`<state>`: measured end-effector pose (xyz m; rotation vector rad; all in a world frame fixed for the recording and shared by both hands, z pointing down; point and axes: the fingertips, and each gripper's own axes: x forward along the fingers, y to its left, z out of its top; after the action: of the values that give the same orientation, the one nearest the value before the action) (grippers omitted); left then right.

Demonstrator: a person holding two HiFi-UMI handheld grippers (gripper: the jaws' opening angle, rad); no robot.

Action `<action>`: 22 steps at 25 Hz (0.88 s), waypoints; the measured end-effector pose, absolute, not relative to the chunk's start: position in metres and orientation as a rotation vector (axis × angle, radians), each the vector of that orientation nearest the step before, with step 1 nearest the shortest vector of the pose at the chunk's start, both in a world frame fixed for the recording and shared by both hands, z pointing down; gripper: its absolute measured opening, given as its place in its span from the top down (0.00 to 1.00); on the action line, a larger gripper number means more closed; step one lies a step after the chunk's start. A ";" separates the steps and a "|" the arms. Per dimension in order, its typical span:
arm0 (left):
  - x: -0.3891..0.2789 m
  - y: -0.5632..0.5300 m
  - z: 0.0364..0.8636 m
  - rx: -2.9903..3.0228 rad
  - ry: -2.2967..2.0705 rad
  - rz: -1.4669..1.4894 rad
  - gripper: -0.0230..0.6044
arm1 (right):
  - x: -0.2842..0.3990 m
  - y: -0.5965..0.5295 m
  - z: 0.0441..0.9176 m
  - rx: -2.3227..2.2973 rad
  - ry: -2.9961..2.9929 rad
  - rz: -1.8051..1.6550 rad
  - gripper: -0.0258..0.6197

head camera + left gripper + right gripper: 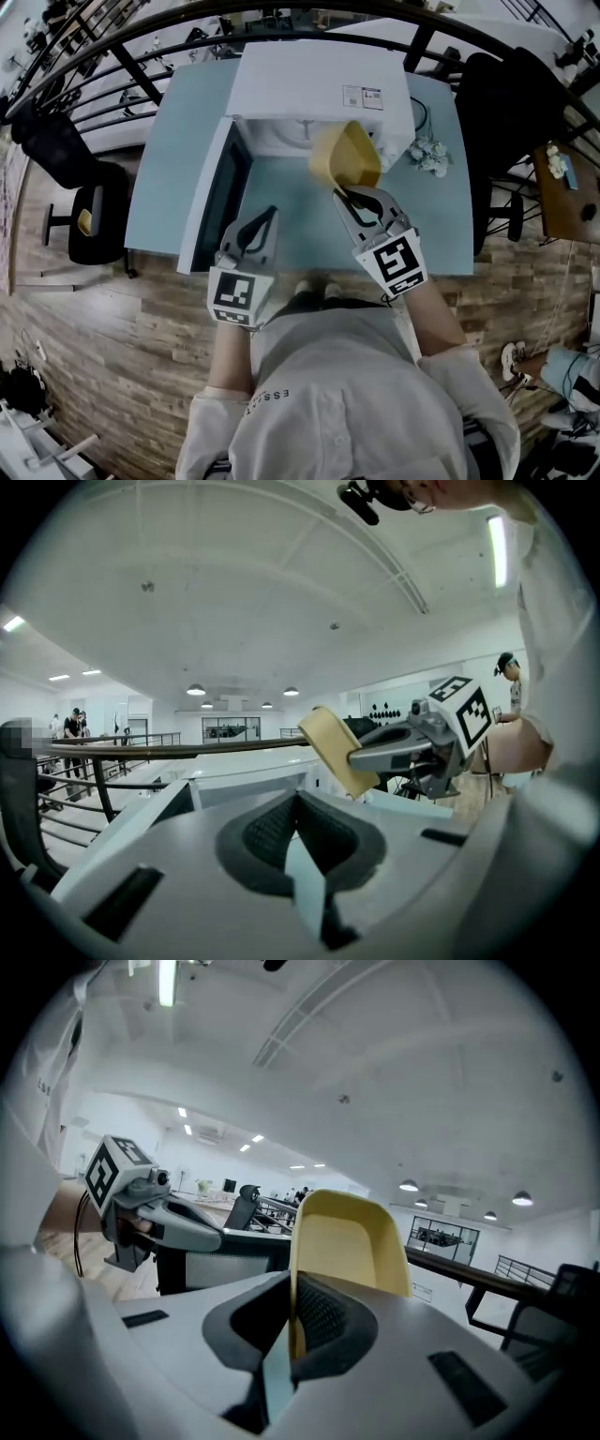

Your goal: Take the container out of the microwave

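Already outside the cavity: yellow container (345,156) hangs tilted before the microwave (309,84) mouth, above the bench (173,150). Right hand-held gripper (349,194) pinches its thin wall, the only graspable edge. Left hand-held gripper (270,214) clenched, empty, beside the open door (217,197).

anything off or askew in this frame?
The yellow container hangs steeply tipped, pinched by one wall in the right gripper in front of the microwave. Anything loose inside could slide out, though no spill shows. The microwave door stands wide open. Nothing looks damaged.
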<state>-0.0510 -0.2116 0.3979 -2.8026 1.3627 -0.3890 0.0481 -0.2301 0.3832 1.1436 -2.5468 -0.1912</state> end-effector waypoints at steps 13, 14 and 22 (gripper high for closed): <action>-0.030 -0.231 0.363 -2.748 1.258 -0.355 0.97 | 0.114 -0.233 0.336 1.536 -2.657 -0.138 0.92; -0.028 -0.233 0.361 -2.744 1.250 -0.357 0.97 | 0.117 -0.234 0.336 1.550 -2.653 -0.130 0.92; -0.013 -0.241 0.345 -2.715 1.196 -0.361 0.97 | 0.126 -0.243 0.332 1.588 -2.629 -0.165 0.92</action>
<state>-0.0130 -0.2407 0.3455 -2.7148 1.1958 -0.3612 0.1263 -0.2432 0.3324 1.5883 -2.6293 -0.1650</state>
